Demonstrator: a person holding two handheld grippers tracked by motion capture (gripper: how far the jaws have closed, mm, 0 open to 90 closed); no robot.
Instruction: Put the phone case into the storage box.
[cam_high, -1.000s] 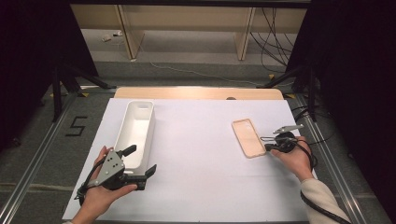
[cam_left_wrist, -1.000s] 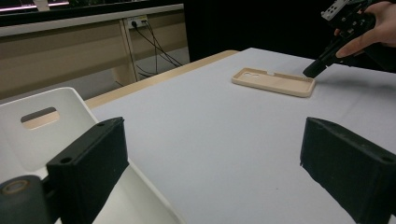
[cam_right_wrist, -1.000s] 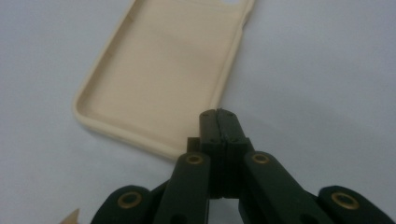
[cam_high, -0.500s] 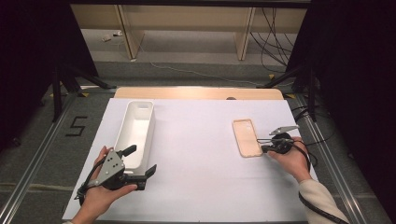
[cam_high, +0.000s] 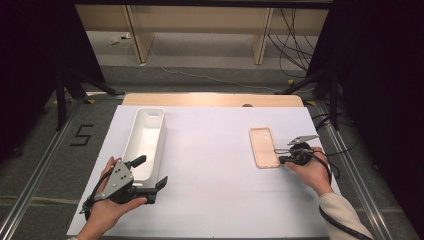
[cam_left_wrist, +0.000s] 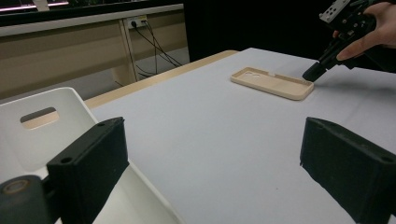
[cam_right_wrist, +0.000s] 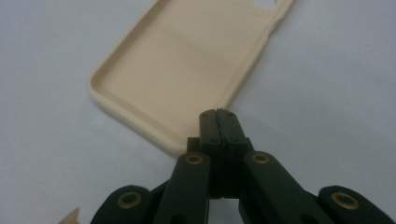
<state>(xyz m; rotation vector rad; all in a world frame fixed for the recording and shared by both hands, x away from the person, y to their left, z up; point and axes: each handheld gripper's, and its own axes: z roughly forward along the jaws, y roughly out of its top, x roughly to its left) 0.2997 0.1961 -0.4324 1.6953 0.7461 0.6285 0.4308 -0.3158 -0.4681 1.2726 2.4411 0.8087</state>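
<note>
1. The right gripper (cam_high: 278, 159) has its jaws pressed together with nothing between them; in the right gripper view (cam_right_wrist: 218, 114) the closed tips sit at the near corner of the phone case, just at its rim.
2. The right hand (cam_high: 311, 170) holds that gripper low over the counter (cam_high: 210, 165), pointing it toward the case's near right corner; whether the tips actually touch the rim is hard to tell.
3. The phone case (cam_high: 264, 146) is beige and lies flat, open side up, on the right half of the white counter. In the left gripper view (cam_left_wrist: 273, 83) it shows with the right gripper (cam_left_wrist: 310, 73) at its end.
4. The left gripper (cam_high: 150, 175) has its jaws spread wide and holds nothing; the left gripper view shows one jaw over the tray and the other over bare counter.
5. The left hand (cam_high: 112, 202) holds it at the near left of the counter.
6. The white tray (cam_high: 146, 132), long and narrow, stands on the left half of the counter, its near end just beside the left gripper, well apart from the phone case.
</note>
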